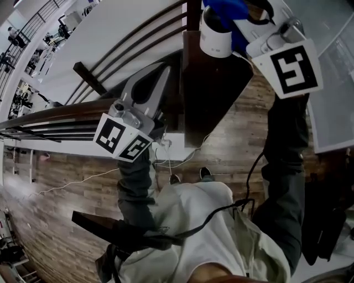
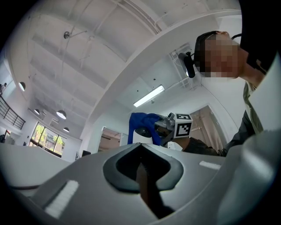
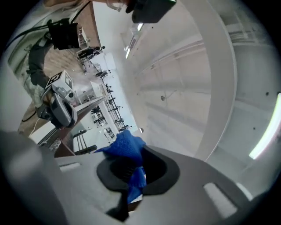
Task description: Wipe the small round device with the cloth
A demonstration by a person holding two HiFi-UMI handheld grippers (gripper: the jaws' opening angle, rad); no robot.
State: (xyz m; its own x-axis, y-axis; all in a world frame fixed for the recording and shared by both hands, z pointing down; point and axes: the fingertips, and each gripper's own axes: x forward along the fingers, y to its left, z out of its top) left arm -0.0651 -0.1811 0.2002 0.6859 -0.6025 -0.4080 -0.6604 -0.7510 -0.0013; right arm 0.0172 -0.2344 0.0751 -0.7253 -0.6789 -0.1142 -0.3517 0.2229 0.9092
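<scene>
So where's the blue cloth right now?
The cloth sits top right of the head view, pinched in the right hand-held gripper, against the small round white device.

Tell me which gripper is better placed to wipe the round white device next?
The right gripper: it is shut on the blue cloth, close by the device. The left gripper is shut, empty, and farther from it.

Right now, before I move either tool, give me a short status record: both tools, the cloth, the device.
left tool: jaws together, nothing between them, apart from the device
right tool: shut on the blue cloth
small round device: white, not gripped by either tool
cloth position: lies over the top of the device in the left gripper view
</scene>
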